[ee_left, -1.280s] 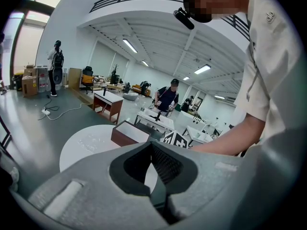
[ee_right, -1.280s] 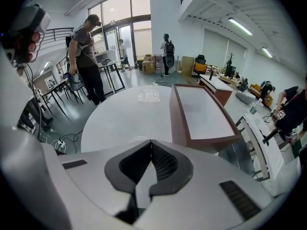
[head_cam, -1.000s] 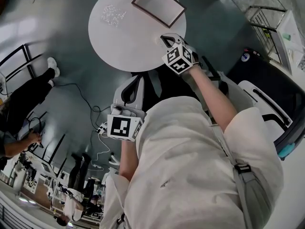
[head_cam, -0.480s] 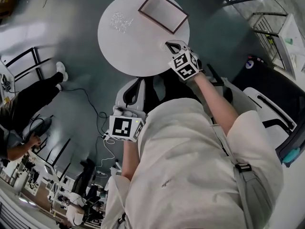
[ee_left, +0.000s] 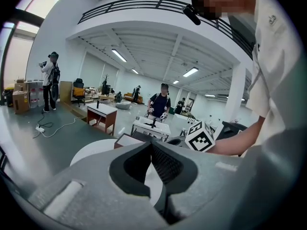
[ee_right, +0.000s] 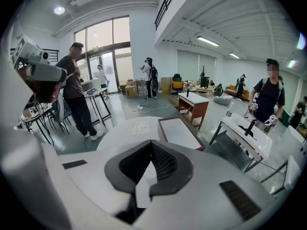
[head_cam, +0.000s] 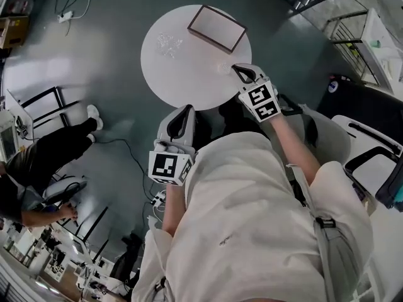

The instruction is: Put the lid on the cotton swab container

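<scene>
Grey-green floor fills most of the head view, and on it stands a round white table. The person in a cream shirt stands at the table's near edge, with a gripper in each hand. On the far right part of the table lies a rectangular tray with a dark brown frame, its pale inside bare. The right gripper reaches over the near right edge of the table, its marker cube behind it on the hand. Its own view shows the two dark pads brought together at the tips with nothing gripped between them, only the white tabletop showing through the gap lower down. The left gripper is held lower, off the table and just short of its near edge, and its jaws likewise meet at the tips on nothing. Its marker cube faces the head camera. The cotton swab container appears as a small clear, speckled thing on the far left part of the table, left of the tray and well apart from both grippers. It is too small to tell whether a lid is on it. A small pale spot lies on the table just beside the right gripper's tips, too faint to name.
</scene>
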Tool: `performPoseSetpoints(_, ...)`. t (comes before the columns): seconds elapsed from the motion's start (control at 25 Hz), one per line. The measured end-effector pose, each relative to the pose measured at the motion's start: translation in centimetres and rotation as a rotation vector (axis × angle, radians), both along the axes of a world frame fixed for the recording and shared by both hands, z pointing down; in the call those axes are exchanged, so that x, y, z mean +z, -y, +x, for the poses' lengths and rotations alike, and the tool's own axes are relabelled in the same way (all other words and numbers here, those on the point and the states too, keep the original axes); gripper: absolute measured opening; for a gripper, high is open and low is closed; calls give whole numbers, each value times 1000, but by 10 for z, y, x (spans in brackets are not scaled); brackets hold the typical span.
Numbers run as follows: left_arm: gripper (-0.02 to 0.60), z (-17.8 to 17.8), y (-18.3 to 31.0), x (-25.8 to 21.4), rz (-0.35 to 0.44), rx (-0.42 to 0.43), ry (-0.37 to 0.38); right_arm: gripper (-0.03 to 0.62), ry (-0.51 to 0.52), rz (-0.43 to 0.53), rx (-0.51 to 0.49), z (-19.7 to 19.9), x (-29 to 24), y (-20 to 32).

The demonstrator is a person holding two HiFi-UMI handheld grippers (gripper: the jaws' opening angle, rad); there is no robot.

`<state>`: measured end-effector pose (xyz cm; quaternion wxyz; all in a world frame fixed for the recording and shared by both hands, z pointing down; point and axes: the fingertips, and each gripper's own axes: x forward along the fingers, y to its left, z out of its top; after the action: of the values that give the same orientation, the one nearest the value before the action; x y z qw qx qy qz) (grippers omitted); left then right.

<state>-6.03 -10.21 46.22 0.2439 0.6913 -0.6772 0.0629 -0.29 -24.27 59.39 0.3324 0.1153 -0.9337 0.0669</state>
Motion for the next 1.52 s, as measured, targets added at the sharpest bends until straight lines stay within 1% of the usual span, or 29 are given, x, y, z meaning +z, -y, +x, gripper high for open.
performPoseSetpoints(0.16,9,-9,-25,-12,30,33,27,6,53,29,79,10,-30,-17)
performPoseSetpoints(0.36,9,-32,-66,-20,46,29,41,6,84,55,144,14,-61,-47)
performPoseSetpoints(0.44,9,-44,-85,-22,48,33,27,6,103,44,167,7,-73,-67)
performPoseSetpoints(0.52,9,-54,-107,-25,53,52,19,6,122,36,167,-4,-85,-95)
performPoseSetpoints(0.64,9,-75,-124,-29,74,81,35,6,174,61,175,-25,-108,-124)
performPoseSetpoints(0.76,9,-85,-136,-26,95,113,20,6,213,86,200,-33,-127,-149)
performPoseSetpoints(0.88,9,-84,-148,-22,99,182,15,6,238,110,234,-29,-143,-175)
performPoseSetpoints(1.0,9,-80,-155,-21,98,239,13,6,269,101,263,-19,-157,-198)
performPoseSetpoints(1.24,9,-71,-158,-31,126,264,8,6,347,27,263,-8,-170,-233)
performPoseSetpoints(1.52,9,-55,-158,-36,140,277,-3,5,367,12,252,0,-173,-246)
